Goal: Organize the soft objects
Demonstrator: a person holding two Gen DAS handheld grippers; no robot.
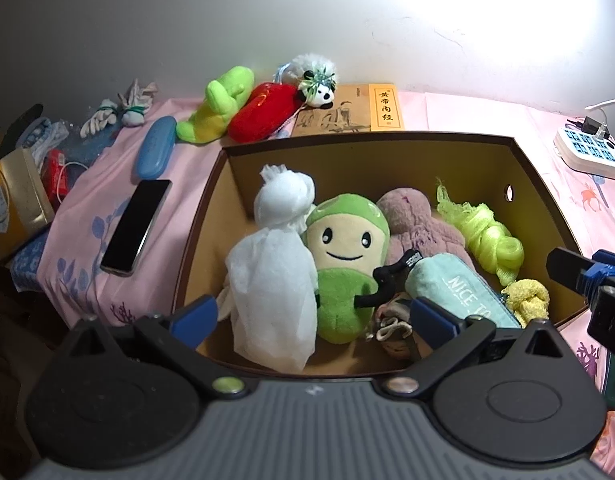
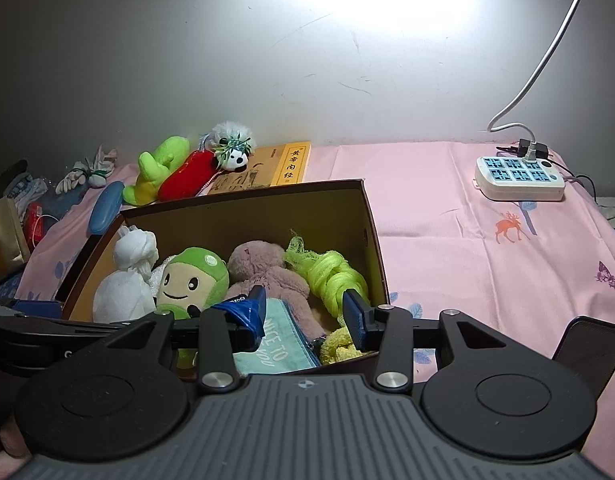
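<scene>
Both grippers, left (image 1: 313, 316) and right (image 2: 303, 312), hang with jaws wide and empty over the near edge of the box (image 1: 371, 148) of soft toys.

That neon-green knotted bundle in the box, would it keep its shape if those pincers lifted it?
Probably not entirely. The green bundle looks like soft mesh tied in a knot, so it would likely squash under the pads and weigh little. Its lacy loose end would probably dangle, and might snag on the pink plush beside it.
</scene>
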